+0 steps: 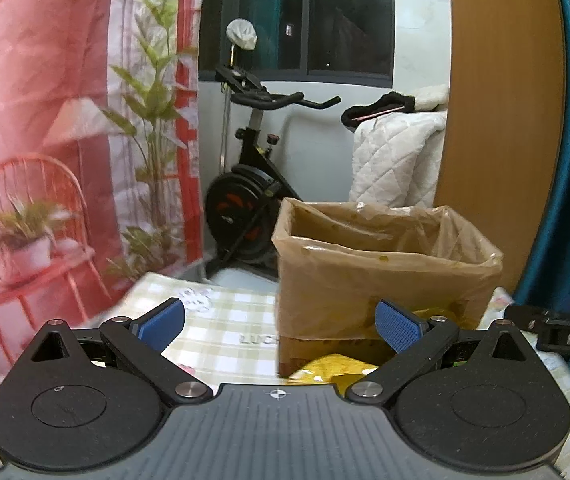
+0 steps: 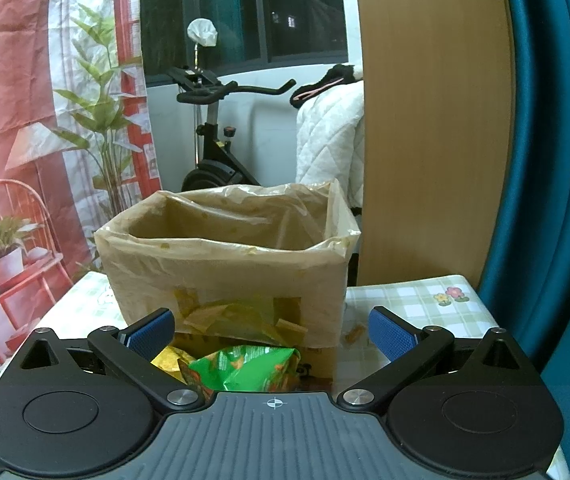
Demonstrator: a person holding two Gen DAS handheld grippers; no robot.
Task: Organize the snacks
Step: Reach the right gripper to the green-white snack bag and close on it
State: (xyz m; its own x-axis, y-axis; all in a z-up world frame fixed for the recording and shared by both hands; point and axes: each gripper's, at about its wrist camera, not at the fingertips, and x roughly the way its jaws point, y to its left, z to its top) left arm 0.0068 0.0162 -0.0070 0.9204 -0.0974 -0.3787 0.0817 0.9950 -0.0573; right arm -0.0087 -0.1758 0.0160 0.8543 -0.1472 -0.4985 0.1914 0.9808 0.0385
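A cardboard box lined with a brown plastic bag (image 1: 381, 276) (image 2: 229, 268) stands on the checked tablecloth (image 1: 229, 320) (image 2: 413, 300). My left gripper (image 1: 281, 326) is open and empty, to the left front of the box. A yellow snack packet (image 1: 337, 368) lies low between its fingers, at the foot of the box. My right gripper (image 2: 271, 334) is open and empty, in front of the box. A green snack packet (image 2: 245, 372) and a yellow one (image 2: 169, 360) lie just below it. The right gripper shows at the left wrist view's right edge (image 1: 557, 332).
An exercise bike (image 1: 253, 184) (image 2: 209, 136) stands behind the table by the window. A printed red and white backdrop (image 1: 65, 140) hangs at the left. A wooden panel (image 2: 433, 120) and a teal curtain (image 2: 557, 160) are at the right. A white quilted cover (image 1: 397, 160) lies behind the box.
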